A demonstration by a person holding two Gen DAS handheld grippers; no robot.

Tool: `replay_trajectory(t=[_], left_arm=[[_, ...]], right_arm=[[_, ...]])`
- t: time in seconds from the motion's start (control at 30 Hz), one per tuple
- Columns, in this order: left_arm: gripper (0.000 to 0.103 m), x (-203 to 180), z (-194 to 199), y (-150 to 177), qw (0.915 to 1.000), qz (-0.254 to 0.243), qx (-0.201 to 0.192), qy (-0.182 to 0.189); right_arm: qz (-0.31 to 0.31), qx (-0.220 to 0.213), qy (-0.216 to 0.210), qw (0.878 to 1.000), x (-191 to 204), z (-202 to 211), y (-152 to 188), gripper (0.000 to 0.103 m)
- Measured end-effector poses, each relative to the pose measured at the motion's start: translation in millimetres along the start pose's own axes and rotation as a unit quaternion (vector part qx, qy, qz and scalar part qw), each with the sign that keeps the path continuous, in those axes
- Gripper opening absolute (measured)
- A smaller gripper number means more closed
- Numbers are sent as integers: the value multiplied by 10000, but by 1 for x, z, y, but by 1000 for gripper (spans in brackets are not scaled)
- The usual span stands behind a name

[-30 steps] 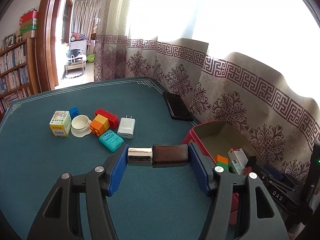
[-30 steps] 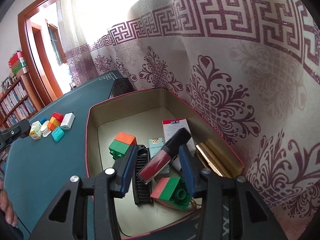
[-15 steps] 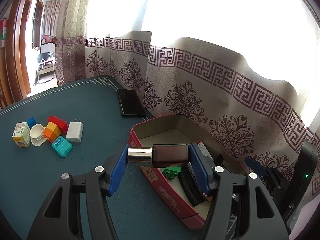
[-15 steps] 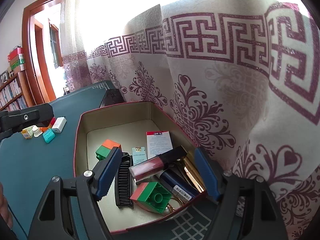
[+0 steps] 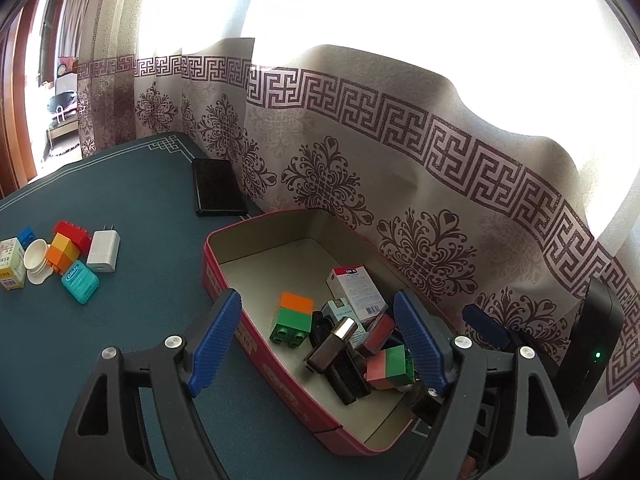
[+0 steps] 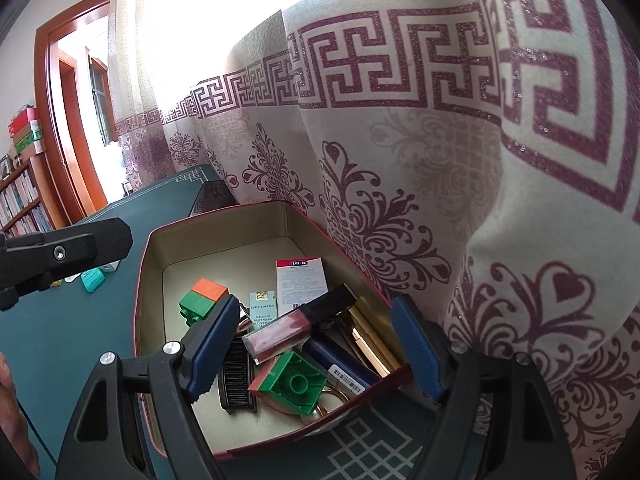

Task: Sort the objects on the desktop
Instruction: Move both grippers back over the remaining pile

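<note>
Over red box [image 5: 224, 280], opening empty tongs [image 5: 320, 338]

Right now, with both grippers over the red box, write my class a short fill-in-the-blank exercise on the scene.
1. The orange-and-green toy brick lies inside the red ____.
2. The white plug charger rests on the ____ tablecloth.
3. The flat black rectangular case lies ____ the red box.

Missing words: box; teal; outside

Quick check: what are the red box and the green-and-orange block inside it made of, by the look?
Red box: probably tin or coated card; thin walls, glossy red outside, matte beige inside. Green-and-orange block: moulded plastic; flat saturated colour, round studs on its side.
</note>
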State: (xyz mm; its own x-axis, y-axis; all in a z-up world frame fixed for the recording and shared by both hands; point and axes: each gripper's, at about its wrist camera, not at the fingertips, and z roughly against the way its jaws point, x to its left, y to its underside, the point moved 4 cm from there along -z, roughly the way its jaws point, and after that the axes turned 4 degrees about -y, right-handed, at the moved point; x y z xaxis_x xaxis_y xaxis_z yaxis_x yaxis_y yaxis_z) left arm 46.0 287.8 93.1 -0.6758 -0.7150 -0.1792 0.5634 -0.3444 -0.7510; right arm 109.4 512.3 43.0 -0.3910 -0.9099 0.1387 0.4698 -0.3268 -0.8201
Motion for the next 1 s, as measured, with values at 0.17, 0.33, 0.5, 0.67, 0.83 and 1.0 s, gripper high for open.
replay_trajectory(t=[0.17, 0.33, 0.5, 0.67, 0.83, 1.0], left_arm=[[81, 18, 5, -2, 9997, 190, -47, -169], [82, 42, 10, -2, 9979, 268, -138, -580], [82, 76, 17, -4, 9946, 495, -163, -899], [82, 113, 25, -3, 9893, 733, -195, -1247], [81, 154, 38, -5, 9819, 914, -236, -1640], [82, 200, 54, -11, 9717, 1053, -312, -2090]], right_arm=[[-3, -27, -60, 10000, 5, 4, 0, 82], [86, -76, -188, 9998, 19, 7, -4, 84], [160, -129, -467, 9987, 41, 6, -13, 84], [288, -136, -822, 9961, 72, 3, -21, 84], [520, -105, -1233, 9909, 110, -2, -29, 85], [687, -45, -1643, 9840, 150, -8, -38, 85]])
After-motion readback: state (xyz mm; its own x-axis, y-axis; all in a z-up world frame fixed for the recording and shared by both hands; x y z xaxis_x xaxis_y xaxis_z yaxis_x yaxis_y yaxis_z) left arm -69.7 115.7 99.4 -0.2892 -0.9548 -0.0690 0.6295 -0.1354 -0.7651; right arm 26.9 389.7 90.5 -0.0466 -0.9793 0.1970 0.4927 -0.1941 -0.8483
